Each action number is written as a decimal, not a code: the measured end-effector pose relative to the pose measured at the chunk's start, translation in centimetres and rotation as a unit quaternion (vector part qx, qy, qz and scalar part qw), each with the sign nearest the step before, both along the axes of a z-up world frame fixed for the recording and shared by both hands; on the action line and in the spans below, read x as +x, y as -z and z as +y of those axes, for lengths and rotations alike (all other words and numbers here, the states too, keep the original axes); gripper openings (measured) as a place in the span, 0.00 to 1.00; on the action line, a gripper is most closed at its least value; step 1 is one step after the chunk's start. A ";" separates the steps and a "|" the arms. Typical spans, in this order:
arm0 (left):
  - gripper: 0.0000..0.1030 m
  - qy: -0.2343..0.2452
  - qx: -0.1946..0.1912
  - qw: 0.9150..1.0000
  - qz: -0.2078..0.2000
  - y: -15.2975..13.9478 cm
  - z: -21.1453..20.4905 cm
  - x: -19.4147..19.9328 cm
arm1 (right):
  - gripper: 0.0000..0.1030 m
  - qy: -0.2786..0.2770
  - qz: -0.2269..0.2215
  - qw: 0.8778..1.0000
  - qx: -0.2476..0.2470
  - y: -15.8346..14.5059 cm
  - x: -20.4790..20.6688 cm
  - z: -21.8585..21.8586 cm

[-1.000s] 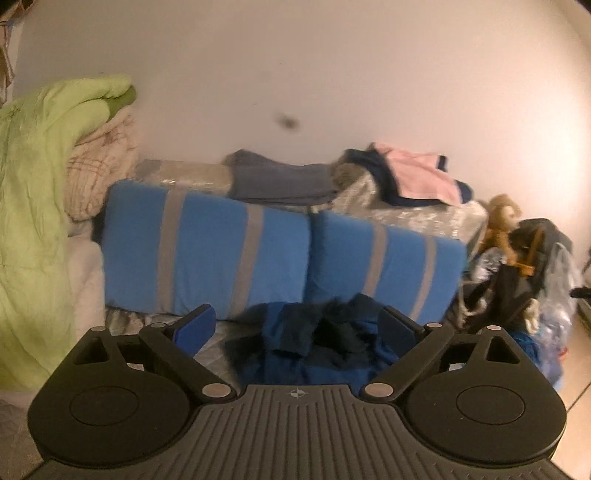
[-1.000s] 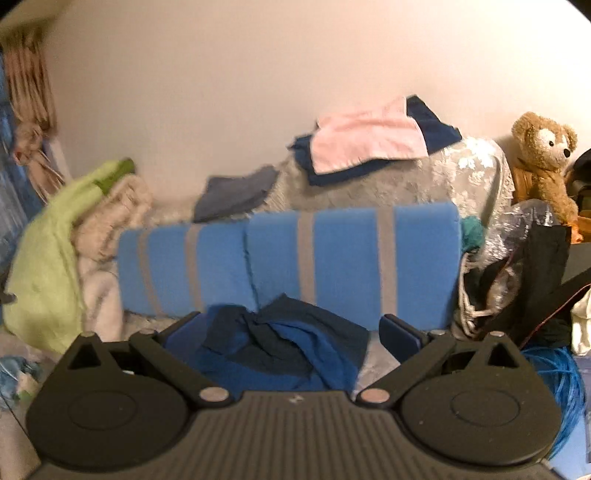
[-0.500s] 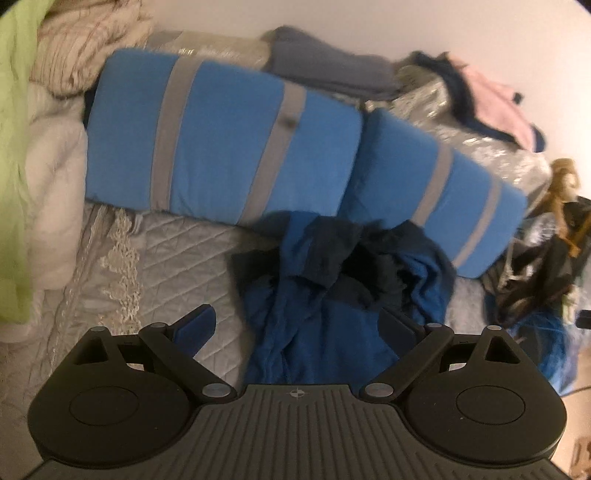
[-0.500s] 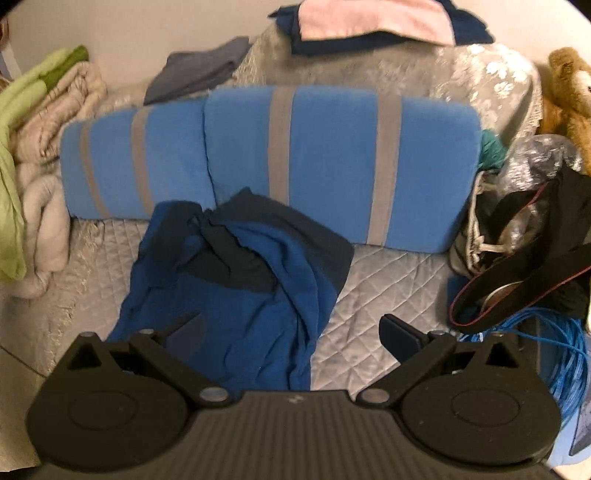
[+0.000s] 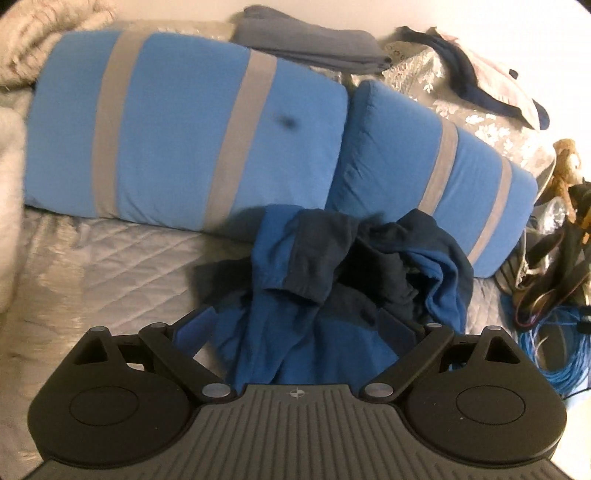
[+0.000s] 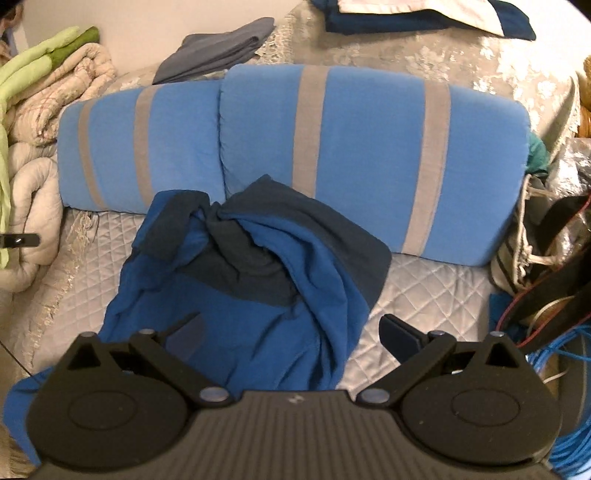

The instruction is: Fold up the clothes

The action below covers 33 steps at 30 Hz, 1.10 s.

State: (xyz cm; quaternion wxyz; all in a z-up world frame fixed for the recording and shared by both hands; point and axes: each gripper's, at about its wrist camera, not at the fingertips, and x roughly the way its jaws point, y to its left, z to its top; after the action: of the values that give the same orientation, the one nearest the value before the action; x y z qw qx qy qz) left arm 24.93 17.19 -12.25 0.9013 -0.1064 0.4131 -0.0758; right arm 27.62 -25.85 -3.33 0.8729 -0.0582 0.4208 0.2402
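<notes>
A crumpled blue shirt [image 6: 240,295] with dark navy panels lies in a heap on a bed covered by a grey quilted bedspread [image 6: 424,291]. The shirt's far edge rests against two blue pillows [image 6: 369,155] with grey stripes, which stand side by side along the back of the bed. Behind the pillows, a silvery floral cover [image 6: 443,62] carries a folded grey cloth [image 6: 218,48] and a navy and pale pink pile [image 6: 424,14]. To the left of the pillows sit bundled beige quilts [image 6: 51,99] and a light green blanket [image 6: 33,55]. To the right of the pillows lie a dark bag with straps [image 6: 546,280] and a coil of blue cable [image 6: 565,362]; in the left wrist view a brown soft toy [image 5: 567,162] shows above that clutter. A plain pale wall [image 6: 147,22] rises behind everything.

The left gripper [image 5: 295,325] is spread wide with nothing between its fingers; the shirt [image 5: 332,280] lies in front of the pillows [image 5: 184,129] and fills the gap beyond the fingers. The right gripper [image 6: 291,332] is likewise wide open and holds nothing, its left finger over the shirt's blue fabric and its right finger over bare bedspread, near the shirt's right edge. Whether either gripper touches the cloth cannot be told.
</notes>
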 end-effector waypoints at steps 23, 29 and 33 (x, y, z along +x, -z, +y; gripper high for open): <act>0.65 0.082 0.199 0.974 -0.066 15.0 -2.4 8.8 | 1.00 -0.033 0.025 0.999 0.001 9.7 -1.5 2.0; 0.07 0.020 0.149 0.987 -0.059 15.0 -1.0 10.2 | 1.00 -0.030 0.032 0.999 0.001 10.1 -1.7 1.8; 0.06 0.009 0.153 0.985 -0.083 12.2 0.1 8.6 | 1.00 -0.030 0.028 0.999 0.002 9.5 -2.3 1.4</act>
State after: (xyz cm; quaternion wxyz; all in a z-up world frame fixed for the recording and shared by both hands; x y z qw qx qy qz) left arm 33.52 17.33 -24.41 0.9373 0.0437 0.3447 -0.0285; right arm 25.31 -24.41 -12.85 0.8535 -0.0622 0.4424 0.2684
